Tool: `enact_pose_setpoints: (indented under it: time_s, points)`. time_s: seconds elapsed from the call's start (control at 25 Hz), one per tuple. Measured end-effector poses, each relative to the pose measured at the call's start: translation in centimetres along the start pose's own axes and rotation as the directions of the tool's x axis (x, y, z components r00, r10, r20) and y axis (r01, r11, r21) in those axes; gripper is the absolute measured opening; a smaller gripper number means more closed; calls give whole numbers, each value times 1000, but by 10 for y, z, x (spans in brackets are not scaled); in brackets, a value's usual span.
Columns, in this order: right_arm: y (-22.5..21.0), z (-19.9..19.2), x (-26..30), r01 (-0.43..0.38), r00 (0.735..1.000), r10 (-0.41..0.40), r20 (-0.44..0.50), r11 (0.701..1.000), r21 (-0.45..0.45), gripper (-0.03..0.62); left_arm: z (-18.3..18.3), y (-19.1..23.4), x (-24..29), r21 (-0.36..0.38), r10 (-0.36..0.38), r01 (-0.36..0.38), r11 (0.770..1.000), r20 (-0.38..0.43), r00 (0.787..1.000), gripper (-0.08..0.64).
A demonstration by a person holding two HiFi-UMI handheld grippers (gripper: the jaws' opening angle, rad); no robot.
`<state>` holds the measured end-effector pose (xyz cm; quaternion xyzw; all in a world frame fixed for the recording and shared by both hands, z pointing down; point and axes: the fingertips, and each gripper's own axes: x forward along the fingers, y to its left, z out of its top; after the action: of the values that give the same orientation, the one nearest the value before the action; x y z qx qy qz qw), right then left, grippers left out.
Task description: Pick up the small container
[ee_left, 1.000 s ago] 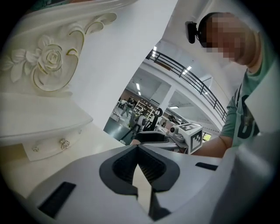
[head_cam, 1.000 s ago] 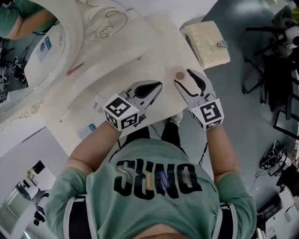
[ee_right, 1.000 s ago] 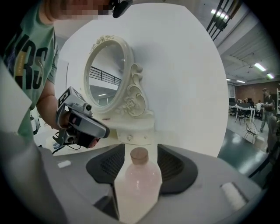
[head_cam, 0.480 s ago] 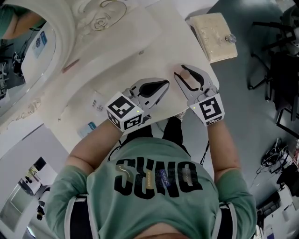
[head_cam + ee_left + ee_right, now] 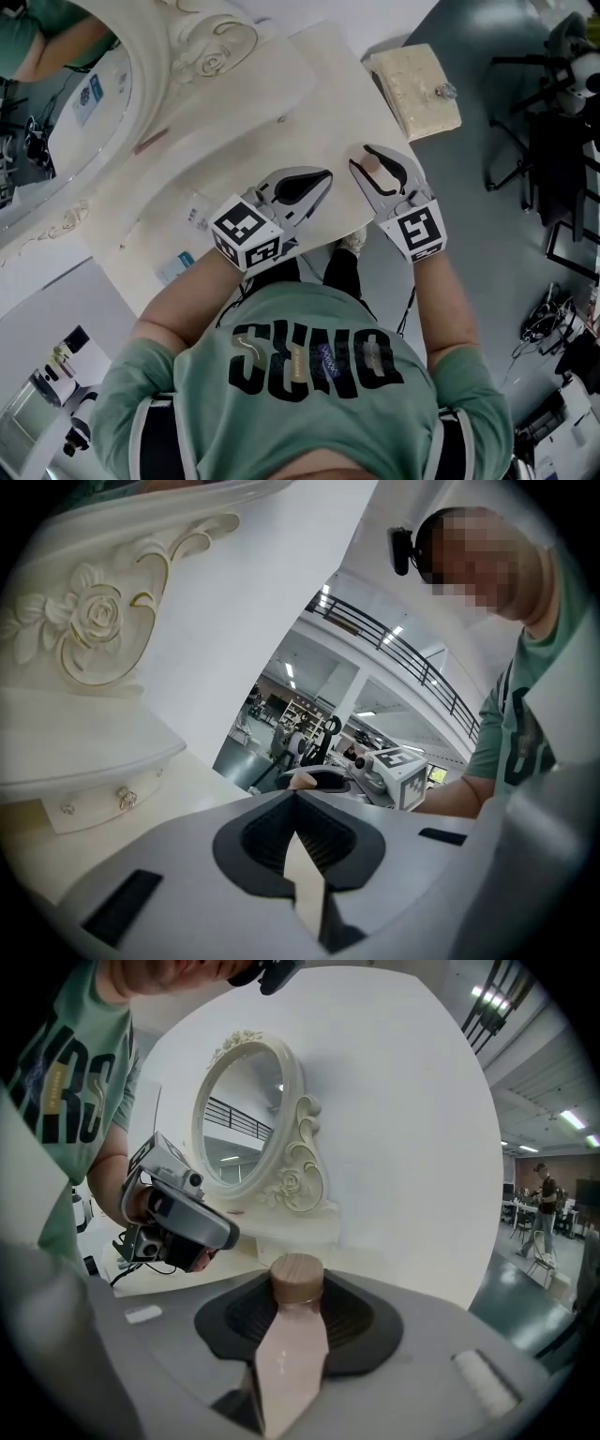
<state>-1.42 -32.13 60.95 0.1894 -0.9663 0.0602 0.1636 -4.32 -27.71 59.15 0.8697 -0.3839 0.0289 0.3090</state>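
Cream table (image 5: pixel 309 84) with oval mirror (image 5: pixel 66 103) | head view: right claw (image 5: pixel 366 157) near table edge pinches pink bottle (image 5: pixel 371 162) | left gripper view: left claw (image 5: pixel 295 794) pressed together, empty | right gripper view: bottle gripped below cap (image 5: pixel 297 1279); risk: smooth body slipping if squeeze eases.

Seen from above, the left forearm (image 5: pixel 183 291) and right forearm (image 5: pixel 441 300), both bare, reach forward side by side. The left claw (image 5: pixel 324 174) angles inward, its jaws closed together with nothing between them. The right claw (image 5: pixel 366 157) also angles inward, jaws clamped on the small container (image 5: pixel 298 1335). The two claw tips sit near each other, not touching.
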Motion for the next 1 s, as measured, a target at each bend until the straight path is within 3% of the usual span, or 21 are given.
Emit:
enact_pose_setpoints:
  time_s: [1.0]
  points:
    - [-20, 111, -65, 76, 996, -76, 49, 997, -5, 138, 110, -60, -24, 115, -24, 8, 993, 140, 990, 0]
